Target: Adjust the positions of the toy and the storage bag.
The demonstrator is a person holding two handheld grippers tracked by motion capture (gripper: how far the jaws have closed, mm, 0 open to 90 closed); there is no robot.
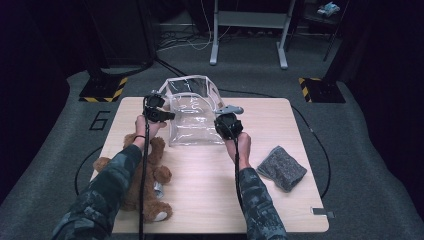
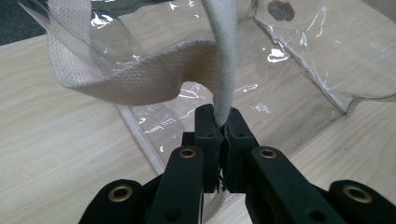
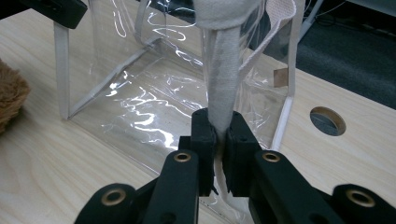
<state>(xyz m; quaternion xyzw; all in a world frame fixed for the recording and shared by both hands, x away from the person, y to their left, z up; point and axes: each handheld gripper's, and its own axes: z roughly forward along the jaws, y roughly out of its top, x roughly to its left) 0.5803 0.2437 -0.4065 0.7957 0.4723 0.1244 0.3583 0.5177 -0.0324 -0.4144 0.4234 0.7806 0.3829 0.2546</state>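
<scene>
Slippage is the main risk. On the left, the left gripper (image 2: 223, 122) has its jaws clamped on a white webbing strap (image 2: 219, 60) of the clear plastic bag (image 1: 192, 112), which stands mid-desk (image 1: 210, 200); the thin strap could pull free. Rightward, the right gripper (image 3: 220, 122) pinches the other strap (image 3: 223, 79) likewise; uneven pulling could tip the bag. Glare makes the bag's mouth hard to read.
</scene>
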